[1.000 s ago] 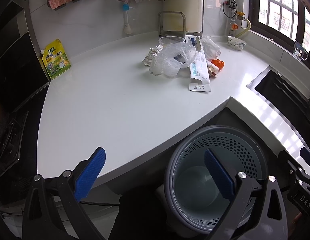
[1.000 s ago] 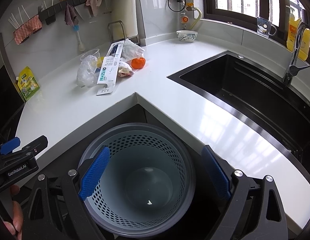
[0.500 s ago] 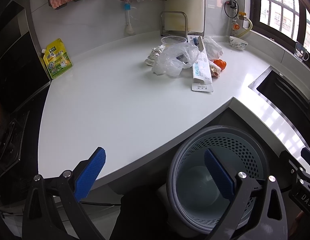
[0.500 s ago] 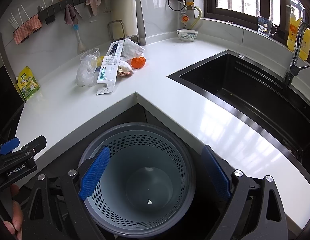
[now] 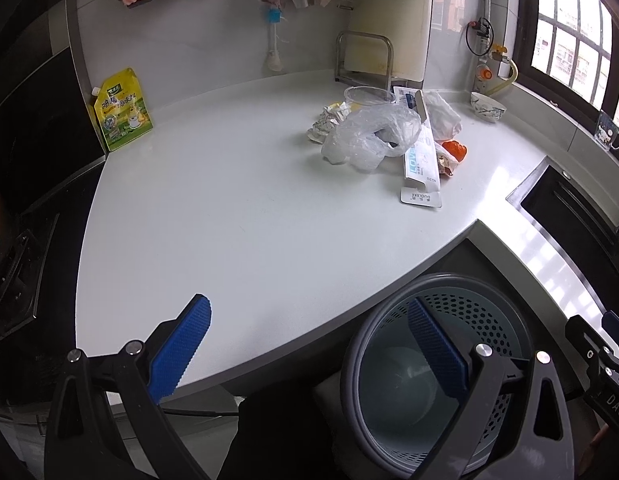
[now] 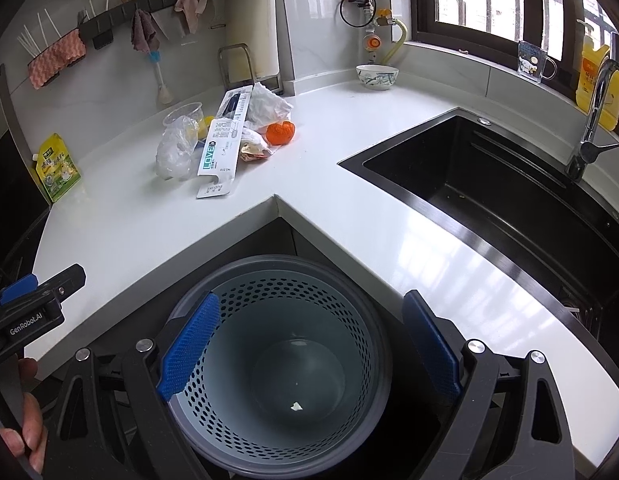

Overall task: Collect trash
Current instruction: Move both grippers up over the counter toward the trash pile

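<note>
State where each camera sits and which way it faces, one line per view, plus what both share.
Left wrist: on the open left gripper, low at the counter's edge, facing the trash pile's plastic bag; the right gripper's tip shows at right.
Right wrist: on the open right gripper, above the bin, facing the sink; a hand shows at left.
Shared: bin, trash pile, yellow pouch.

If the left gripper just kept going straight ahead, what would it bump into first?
Probably the bare white counter. The left gripper is open and empty, tilted down toward the counter's front edge. The trash pile, with its clear plastic bag, lies farther back and to the right. Depth is hard to judge here.
</note>
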Demonstrator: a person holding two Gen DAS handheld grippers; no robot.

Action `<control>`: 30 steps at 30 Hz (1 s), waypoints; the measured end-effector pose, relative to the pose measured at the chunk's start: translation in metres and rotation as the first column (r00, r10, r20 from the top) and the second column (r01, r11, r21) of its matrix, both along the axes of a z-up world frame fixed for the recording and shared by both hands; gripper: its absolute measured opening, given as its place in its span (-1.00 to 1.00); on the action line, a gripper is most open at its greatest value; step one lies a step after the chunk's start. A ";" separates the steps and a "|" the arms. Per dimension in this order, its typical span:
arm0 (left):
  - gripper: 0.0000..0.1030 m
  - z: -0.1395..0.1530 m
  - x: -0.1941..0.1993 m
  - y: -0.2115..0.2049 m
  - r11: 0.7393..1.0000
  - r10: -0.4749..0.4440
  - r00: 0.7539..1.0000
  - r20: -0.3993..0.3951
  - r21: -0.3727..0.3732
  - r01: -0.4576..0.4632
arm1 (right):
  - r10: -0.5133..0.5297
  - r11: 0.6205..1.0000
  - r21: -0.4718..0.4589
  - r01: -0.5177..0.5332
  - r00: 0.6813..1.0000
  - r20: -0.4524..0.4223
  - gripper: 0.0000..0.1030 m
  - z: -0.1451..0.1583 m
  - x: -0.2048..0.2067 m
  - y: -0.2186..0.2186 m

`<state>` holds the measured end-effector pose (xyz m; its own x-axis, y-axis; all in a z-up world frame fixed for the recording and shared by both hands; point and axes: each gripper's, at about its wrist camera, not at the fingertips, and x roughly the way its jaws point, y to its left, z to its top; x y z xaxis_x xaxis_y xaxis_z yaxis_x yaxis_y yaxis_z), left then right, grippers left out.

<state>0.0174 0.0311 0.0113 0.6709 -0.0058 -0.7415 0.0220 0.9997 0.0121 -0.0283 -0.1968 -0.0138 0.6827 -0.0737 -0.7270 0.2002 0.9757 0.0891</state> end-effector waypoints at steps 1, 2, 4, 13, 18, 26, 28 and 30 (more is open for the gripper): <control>0.88 -0.001 0.004 0.003 1.000 0.004 1.000 -0.003 -0.004 -0.004 | 0.003 1.000 0.001 -0.003 1.000 -0.004 0.72 -0.001 0.003 0.000; 0.88 -0.003 0.006 0.003 1.000 0.006 1.000 -0.005 -0.006 -0.006 | 0.009 1.000 0.000 -0.009 1.000 -0.010 0.72 -0.003 0.007 0.000; 0.88 -0.005 0.014 0.006 1.000 0.007 1.000 -0.011 -0.017 -0.007 | 0.024 1.000 -0.009 -0.024 1.000 -0.016 0.72 -0.005 0.015 0.002; 0.88 -0.008 0.057 0.004 1.000 0.017 1.000 0.023 -0.021 -0.016 | 0.045 0.999 -0.016 -0.046 0.999 -0.018 0.72 -0.008 0.073 -0.011; 0.88 -0.008 0.089 0.000 0.999 0.027 0.999 0.033 -0.047 -0.025 | 0.057 0.998 -0.023 -0.057 0.998 0.001 0.72 -0.002 0.111 -0.022; 0.88 -0.007 0.136 -0.011 0.997 0.024 0.999 0.048 -0.075 -0.020 | 0.085 0.996 -0.030 -0.084 0.996 0.006 0.72 -0.001 0.180 -0.032; 0.88 -0.007 0.146 -0.015 0.997 0.018 0.998 0.056 -0.072 -0.014 | 0.090 0.996 -0.029 -0.090 0.996 0.008 0.72 -0.002 0.198 -0.035; 0.88 -0.007 0.153 -0.019 0.998 0.011 0.998 0.065 -0.061 -0.007 | 0.097 0.995 -0.020 -0.097 0.995 0.008 0.72 -0.004 0.214 -0.037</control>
<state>0.1708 0.0119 0.0043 0.7184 -0.0439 -0.6943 0.0146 0.9987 -0.0480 0.1857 -0.2336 -0.0174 0.6940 -0.0208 -0.7196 0.1039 0.9920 0.0715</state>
